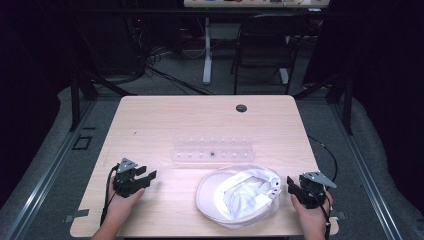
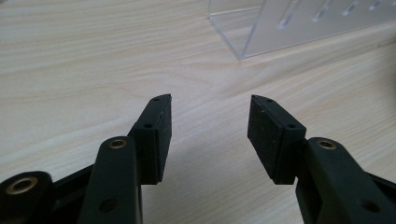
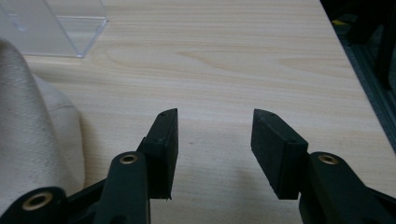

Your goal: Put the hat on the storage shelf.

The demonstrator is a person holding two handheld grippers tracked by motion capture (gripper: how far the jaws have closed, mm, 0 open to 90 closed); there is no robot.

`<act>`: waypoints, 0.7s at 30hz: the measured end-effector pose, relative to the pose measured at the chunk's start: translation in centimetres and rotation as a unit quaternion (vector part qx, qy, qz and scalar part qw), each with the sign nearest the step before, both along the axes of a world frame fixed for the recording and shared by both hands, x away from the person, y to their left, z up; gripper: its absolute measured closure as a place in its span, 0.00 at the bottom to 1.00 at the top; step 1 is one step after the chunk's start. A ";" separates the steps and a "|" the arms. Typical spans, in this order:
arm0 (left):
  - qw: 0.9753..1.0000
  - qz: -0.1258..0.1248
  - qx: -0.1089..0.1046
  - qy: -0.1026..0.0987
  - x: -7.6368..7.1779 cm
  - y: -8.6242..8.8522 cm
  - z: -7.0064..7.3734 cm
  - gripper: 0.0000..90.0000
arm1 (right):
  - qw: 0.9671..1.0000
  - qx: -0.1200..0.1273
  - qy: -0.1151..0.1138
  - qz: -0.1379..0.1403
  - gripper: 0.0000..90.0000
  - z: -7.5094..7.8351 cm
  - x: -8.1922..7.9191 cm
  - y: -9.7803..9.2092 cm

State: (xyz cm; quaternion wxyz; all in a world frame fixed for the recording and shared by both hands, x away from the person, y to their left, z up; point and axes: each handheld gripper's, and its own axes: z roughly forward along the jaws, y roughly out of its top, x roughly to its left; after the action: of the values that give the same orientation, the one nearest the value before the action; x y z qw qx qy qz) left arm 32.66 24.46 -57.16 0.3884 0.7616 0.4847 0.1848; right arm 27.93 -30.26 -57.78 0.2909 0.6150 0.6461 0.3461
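Observation:
A white cap (image 1: 239, 195) lies upside down on the wooden table (image 1: 165, 120), near the front edge and right of centre. Behind it stands a clear acrylic rack (image 1: 212, 149) with a row of slots. My left gripper (image 1: 148, 176) rests at the front left, open, with nothing between its jaws (image 2: 209, 128); the rack's corner (image 2: 243, 46) lies ahead of it. My right gripper (image 1: 290, 184) sits just right of the cap, open and empty (image 3: 215, 140). The cap's cloth (image 3: 28, 121) fills the left of the right gripper view, and the rack's end (image 3: 70, 35) is beyond it.
A round cable hole (image 1: 241, 108) marks the table's far side. Behind the table stand a black chair (image 1: 265, 45) and a white desk leg (image 1: 207, 50). The table's right edge (image 3: 359, 93) runs close to my right gripper.

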 end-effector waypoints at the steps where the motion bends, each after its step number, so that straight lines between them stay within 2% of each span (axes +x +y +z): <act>1: 1.000 0.000 0.003 -0.004 -0.1 -0.1 0.0 0.55 | 1.000 0.001 0.001 0.001 0.56 0.0 0.0 0.0; 4: 1.000 0.000 0.011 -0.003 -0.2 -0.3 0.2 0.55 | 1.000 -0.001 0.011 0.006 0.51 0.2 -0.1 0.3; 7: 1.000 -0.001 0.016 0.000 -0.3 -0.4 0.4 0.55 | 1.000 -0.001 0.028 0.006 0.52 0.4 -0.1 0.5; 11: 1.000 -0.002 0.005 -0.001 -0.6 -0.5 0.6 0.54 | 0.998 0.023 0.052 0.013 0.58 1.1 -0.3 0.4; 16: 1.000 -0.003 0.002 -0.004 -0.7 -0.4 0.6 0.52 | 0.994 0.065 0.076 0.041 0.58 3.4 -0.7 0.0; 17: 1.000 -0.004 0.006 -0.004 -0.7 -0.4 0.6 0.52 | 0.994 0.068 0.078 0.046 0.58 3.9 -0.7 -0.1; 21: 1.000 0.003 -0.005 0.005 -0.7 -0.3 0.4 0.51 | 0.992 0.078 0.083 0.063 0.57 5.9 -0.8 -0.1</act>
State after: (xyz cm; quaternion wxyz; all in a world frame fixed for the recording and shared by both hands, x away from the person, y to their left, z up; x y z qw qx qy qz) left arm 31.96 24.15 -56.75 0.3893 0.7589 0.4901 0.1797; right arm 27.13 -30.39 -51.84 0.1655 0.6206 0.6764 0.3606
